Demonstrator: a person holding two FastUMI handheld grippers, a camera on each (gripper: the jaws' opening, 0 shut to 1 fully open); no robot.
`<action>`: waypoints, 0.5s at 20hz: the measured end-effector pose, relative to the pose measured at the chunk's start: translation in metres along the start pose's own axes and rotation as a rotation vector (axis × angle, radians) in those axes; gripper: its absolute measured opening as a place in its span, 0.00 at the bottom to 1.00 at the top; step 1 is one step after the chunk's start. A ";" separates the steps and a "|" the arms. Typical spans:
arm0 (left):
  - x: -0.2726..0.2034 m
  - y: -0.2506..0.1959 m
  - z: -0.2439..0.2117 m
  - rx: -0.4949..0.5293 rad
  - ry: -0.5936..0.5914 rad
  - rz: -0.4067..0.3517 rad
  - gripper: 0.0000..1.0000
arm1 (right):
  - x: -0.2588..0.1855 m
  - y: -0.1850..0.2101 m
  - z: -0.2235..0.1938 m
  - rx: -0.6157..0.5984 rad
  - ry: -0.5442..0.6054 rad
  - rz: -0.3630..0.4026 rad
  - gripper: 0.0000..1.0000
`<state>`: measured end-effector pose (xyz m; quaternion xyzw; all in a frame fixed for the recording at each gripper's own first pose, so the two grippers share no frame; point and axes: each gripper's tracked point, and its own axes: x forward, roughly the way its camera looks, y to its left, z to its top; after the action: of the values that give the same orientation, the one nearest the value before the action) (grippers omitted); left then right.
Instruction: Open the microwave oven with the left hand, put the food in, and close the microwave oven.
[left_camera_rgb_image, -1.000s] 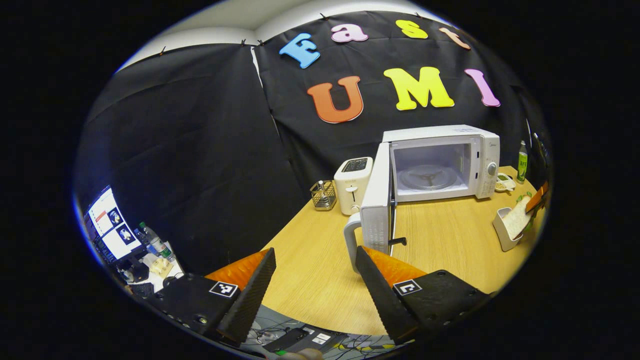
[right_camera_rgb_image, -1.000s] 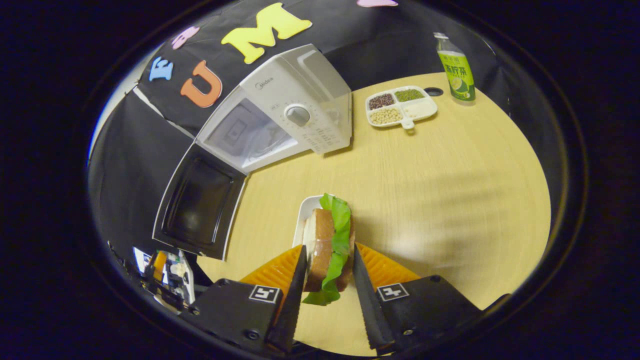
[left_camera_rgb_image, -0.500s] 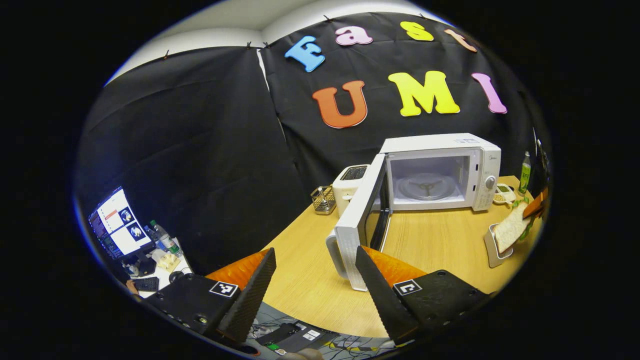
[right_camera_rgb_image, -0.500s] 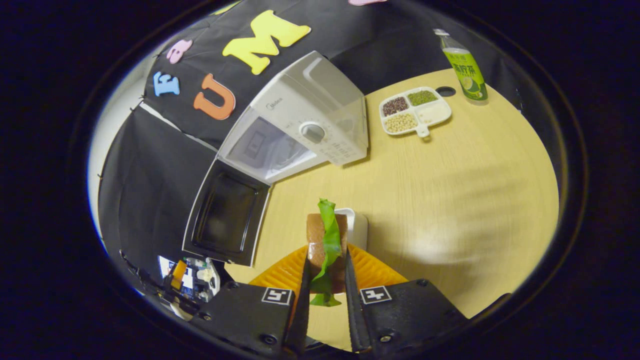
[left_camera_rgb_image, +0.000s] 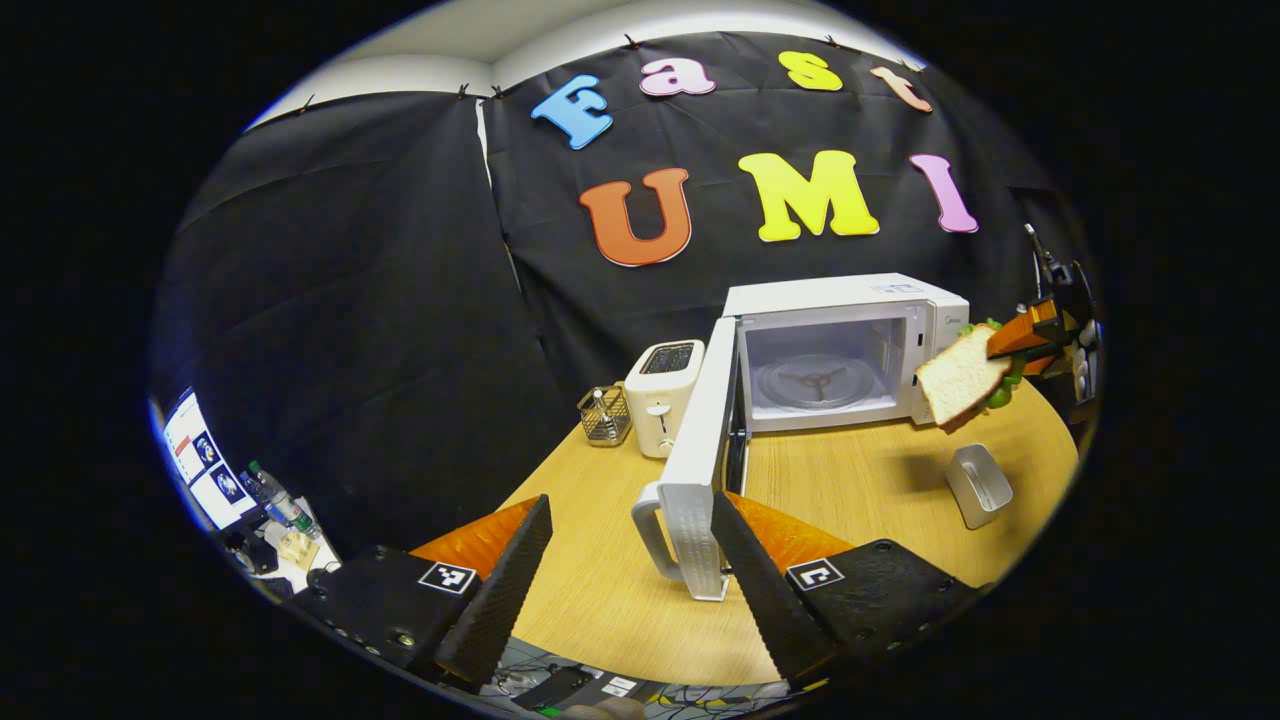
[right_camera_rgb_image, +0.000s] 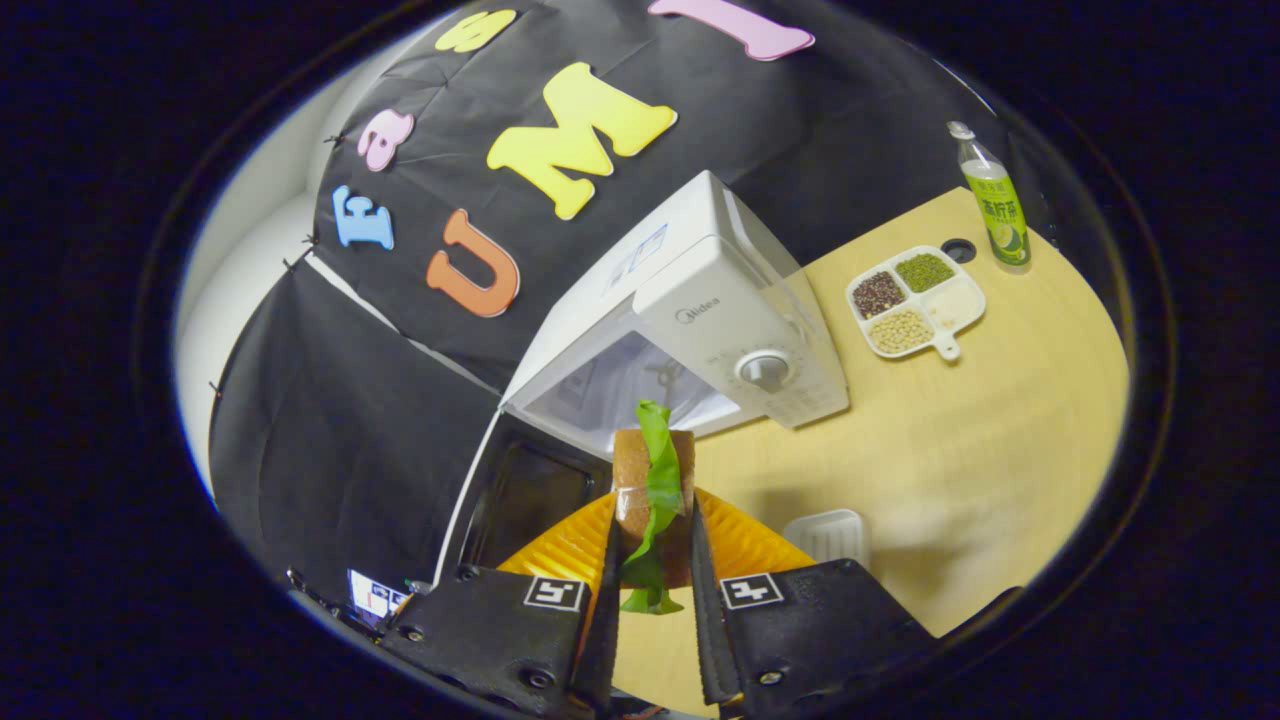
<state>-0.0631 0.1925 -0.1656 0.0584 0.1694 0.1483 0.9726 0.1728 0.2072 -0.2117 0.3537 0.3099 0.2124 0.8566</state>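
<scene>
Our right gripper is clenched on the sandwich, both fingers pressing its bread faces with the lettuce edge standing between them, and half a second back that sandwich hung just over its little white holder; now the holder sits empty on the tabletop below and to the right of the fingers, and the sandwich is up in the air in front of the microwave oven. In the left gripper view we see the same thing from across the table: the sandwich floats just before the oven's right front corner, level with the cavity mouth, with the holder near the tabletop's right edge beneath it. Our left gripper stands released, fingers spread wide and holding nothing, near the front edge of the tabletop, with the open door and its handle swung out toward it. So we judge the opening done and the lift done; what is left is to carry the sandwich left into the cavity onto the turntable, let go, and then push the door shut. The toaster stands just left of the door, clear of that path.
</scene>
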 end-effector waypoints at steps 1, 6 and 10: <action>0.003 0.005 0.000 0.017 -0.002 -0.015 0.97 | 0.017 0.006 0.003 0.023 -0.045 -0.011 0.36; 0.007 0.028 0.005 0.079 -0.019 -0.066 0.97 | 0.106 0.031 0.001 0.193 -0.214 -0.008 0.36; 0.009 0.036 0.008 0.088 -0.033 -0.069 0.96 | 0.167 0.031 0.005 0.302 -0.350 -0.048 0.36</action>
<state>-0.0618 0.2290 -0.1546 0.0975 0.1616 0.1063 0.9763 0.2911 0.3224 -0.2497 0.5020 0.1934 0.0785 0.8393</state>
